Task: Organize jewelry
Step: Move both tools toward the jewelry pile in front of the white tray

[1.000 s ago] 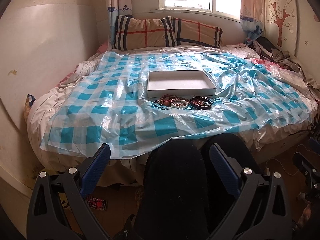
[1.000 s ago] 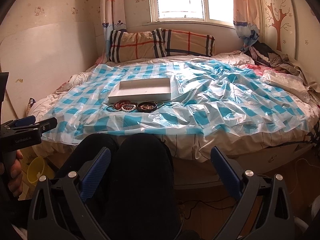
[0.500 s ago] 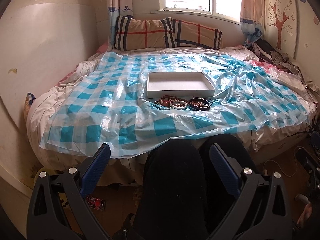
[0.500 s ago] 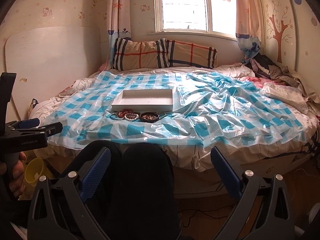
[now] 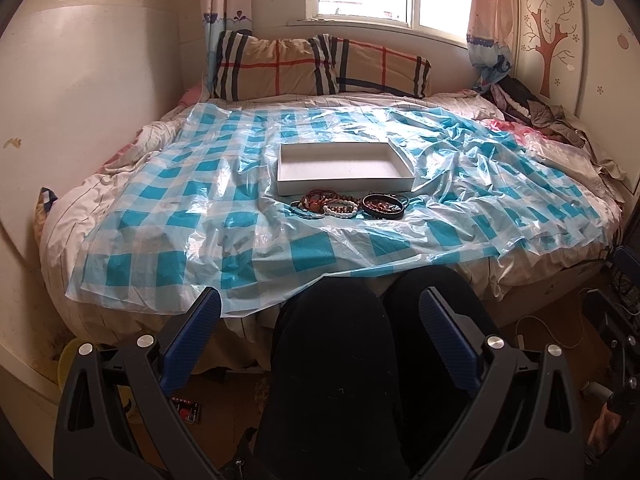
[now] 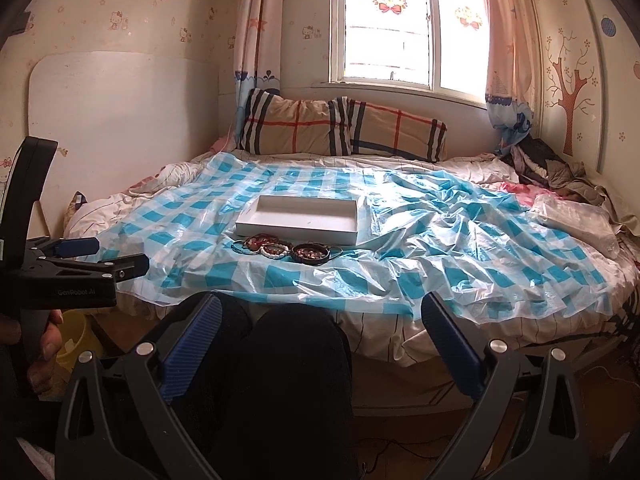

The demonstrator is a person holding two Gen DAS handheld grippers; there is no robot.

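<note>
Apparently three bracelets (image 5: 349,205) lie beside one white tray (image 5: 344,189), both grippers spread.

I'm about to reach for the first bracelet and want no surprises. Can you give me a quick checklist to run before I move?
1. Left gripper open and holding nothing: ok.
2. Right gripper open and holding nothing: ok.
3. White tray empty, open side up: ok.
4. Bracelets in front of the tray, uncovered: ok.
5. Bracelets lying apart from each other: not ok, bunched together.
6. Plastic sheet flat under the bracelets: not ok, wrinkled.
</note>
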